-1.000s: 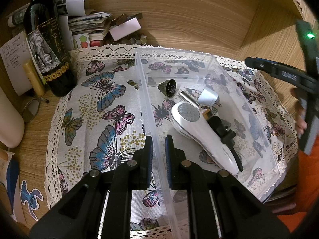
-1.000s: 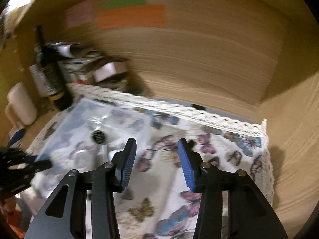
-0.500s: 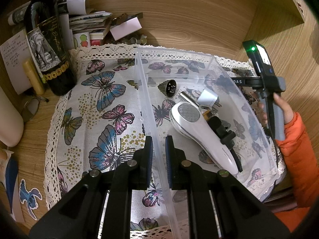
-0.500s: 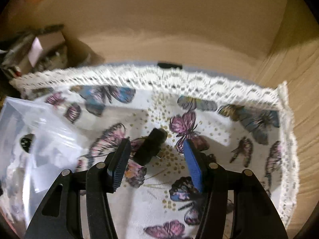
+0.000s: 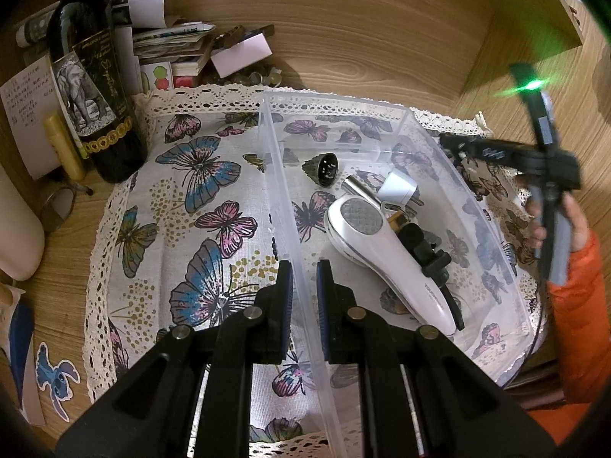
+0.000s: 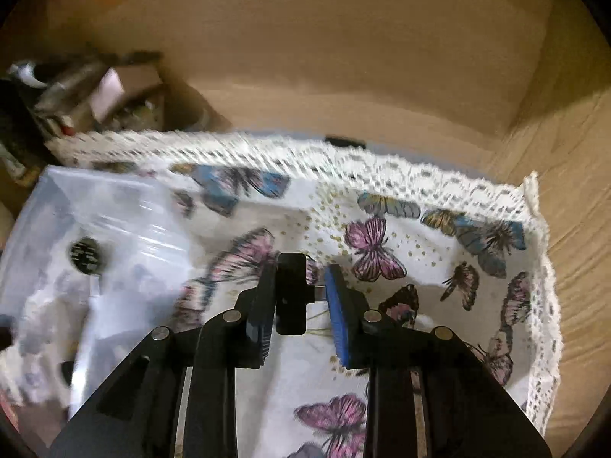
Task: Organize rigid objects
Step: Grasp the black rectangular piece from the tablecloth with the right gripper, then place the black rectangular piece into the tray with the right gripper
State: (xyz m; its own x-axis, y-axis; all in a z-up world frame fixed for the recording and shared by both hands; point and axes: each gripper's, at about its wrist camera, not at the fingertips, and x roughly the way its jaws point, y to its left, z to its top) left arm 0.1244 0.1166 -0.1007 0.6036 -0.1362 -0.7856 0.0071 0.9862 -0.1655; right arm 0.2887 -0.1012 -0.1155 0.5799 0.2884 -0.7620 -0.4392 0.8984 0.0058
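Inside clear bin (image 5: 439, 145): white handheld device (image 5: 385, 244), black knob (image 5: 324, 168), charger plug (image 5: 397, 187).

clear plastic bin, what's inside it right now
Inside the clear plastic bin: a white handheld device, a black clip-like part against it, a white plug adapter, a silver tube and a round dark cap. What lies beneath the device is hidden.

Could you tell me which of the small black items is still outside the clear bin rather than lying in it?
The small black part between the right gripper fingers, over the butterfly cloth beside the clear bin; the others lie inside.
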